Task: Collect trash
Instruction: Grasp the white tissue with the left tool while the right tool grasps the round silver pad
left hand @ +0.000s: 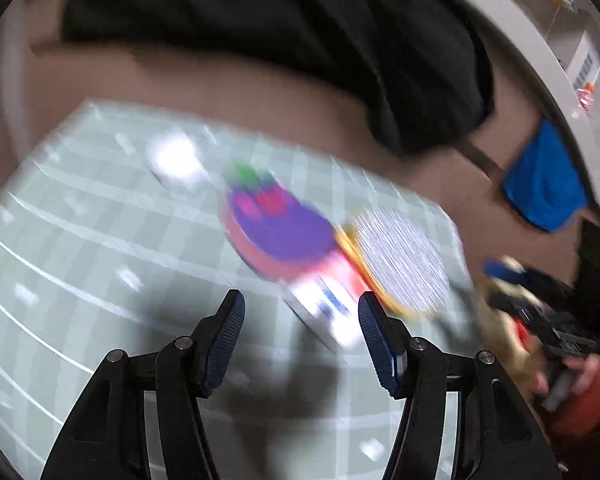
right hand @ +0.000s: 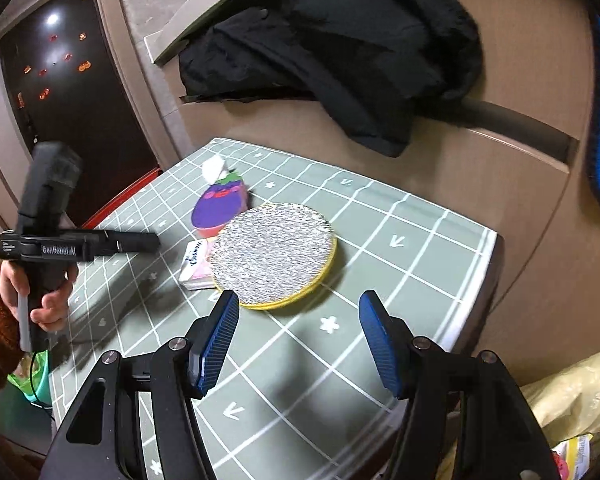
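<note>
On the green gridded surface (right hand: 400,216), beside the round silver mat (right hand: 273,254), lie the tissue packet (right hand: 195,264) and crumpled white paper (right hand: 213,168); both tongs, left (left hand: 302,306) and right (right hand: 300,306), gape empty, so pickup apparently remains ahead, requiring closure around one piece.

The right gripper (right hand: 297,312) hangs with jaws spread wide above the green grid tablecloth (right hand: 380,248). At twelve o'clock lies a round silver mat (right hand: 273,252); a tissue pack (right hand: 195,264) touches it at nine. At nine o'clock a hand (right hand: 39,292) holds the left gripper (right hand: 139,242).
</note>
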